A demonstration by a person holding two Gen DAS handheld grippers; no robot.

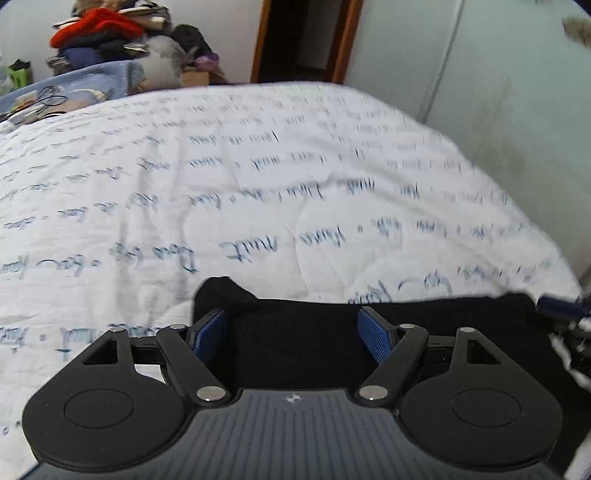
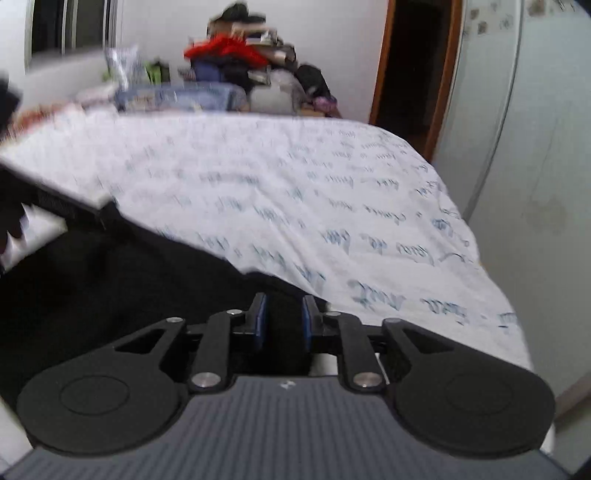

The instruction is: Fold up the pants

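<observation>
The black pants (image 1: 424,332) lie on a white bedspread with blue handwriting print (image 1: 258,192), at its near edge. My left gripper (image 1: 291,332) is open, its blue pads wide apart over the pants' edge, with black cloth between and below them. In the right wrist view the pants (image 2: 110,288) spread to the lower left. My right gripper (image 2: 283,321) has its pads close together with black cloth of the pants between them. The left gripper's dark body (image 2: 55,203) shows blurred at the left of that view.
A pile of clothes, red on top (image 1: 96,26), sits beyond the bed's far side and also shows in the right wrist view (image 2: 229,51). A dark doorway (image 1: 303,37) and a pale wardrobe wall (image 1: 498,110) stand to the right of the bed.
</observation>
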